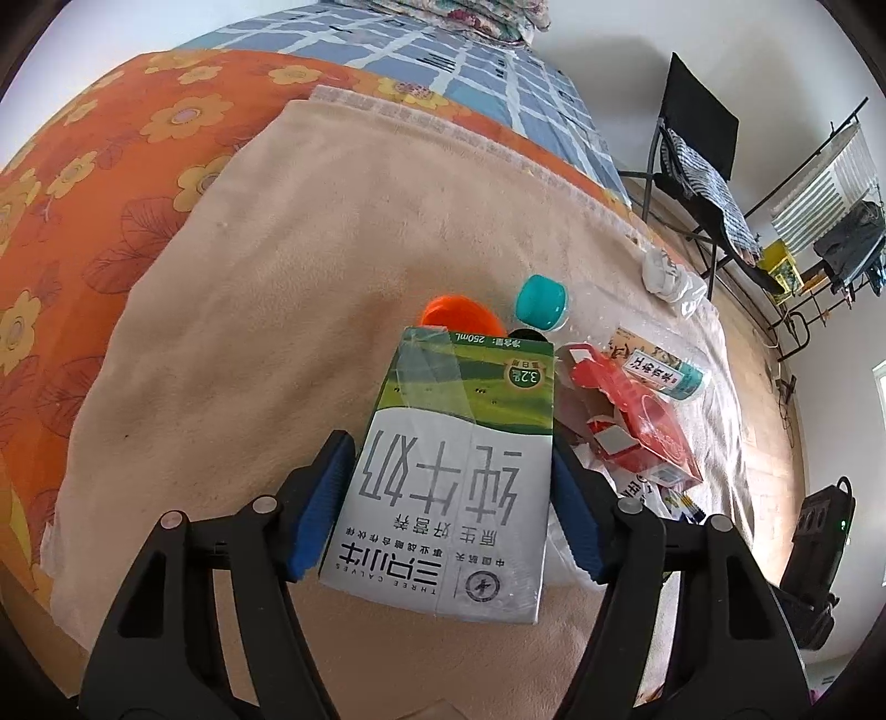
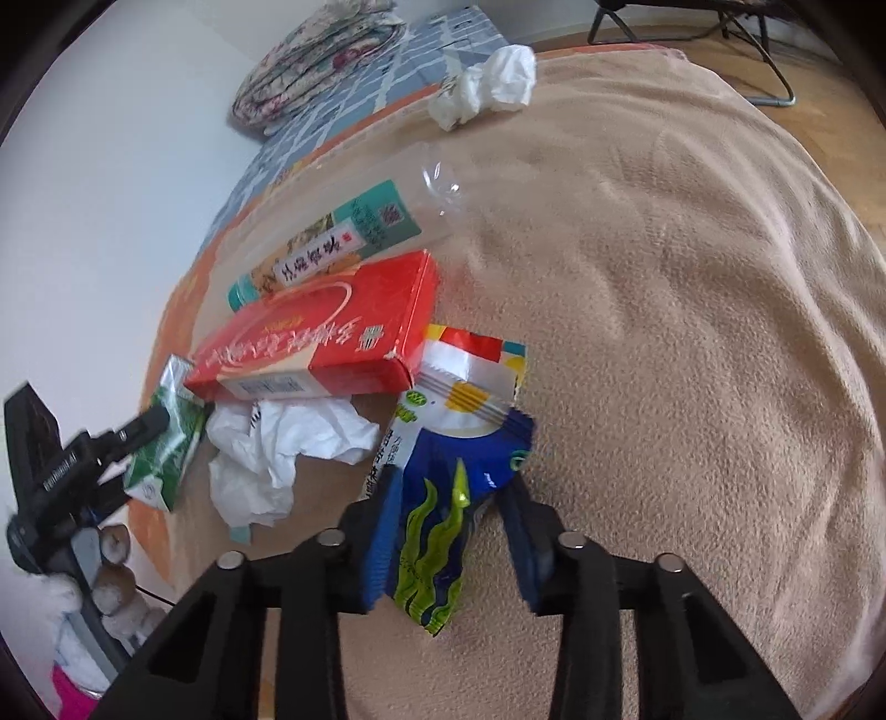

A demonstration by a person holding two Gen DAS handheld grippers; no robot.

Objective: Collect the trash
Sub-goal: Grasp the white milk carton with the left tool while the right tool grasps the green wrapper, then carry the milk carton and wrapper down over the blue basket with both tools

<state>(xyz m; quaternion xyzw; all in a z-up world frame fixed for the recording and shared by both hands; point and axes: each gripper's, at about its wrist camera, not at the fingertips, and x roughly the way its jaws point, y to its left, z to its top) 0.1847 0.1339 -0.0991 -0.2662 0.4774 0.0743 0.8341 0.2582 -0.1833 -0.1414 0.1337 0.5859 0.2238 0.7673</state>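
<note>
My left gripper is shut on a green-and-white milk carton, blue pads pressing both its sides, above a beige blanket. The carton also shows in the right wrist view with the left gripper on it. My right gripper is shut on a blue snack wrapper with green wavy print. Beside it lie a red box, crumpled white paper, a clear plastic bottle and a white wad.
An orange cap and a teal cap lie past the carton. A floral orange sheet and checked blue bedding lie beyond. A black chair and drying rack stand on the wood floor at right.
</note>
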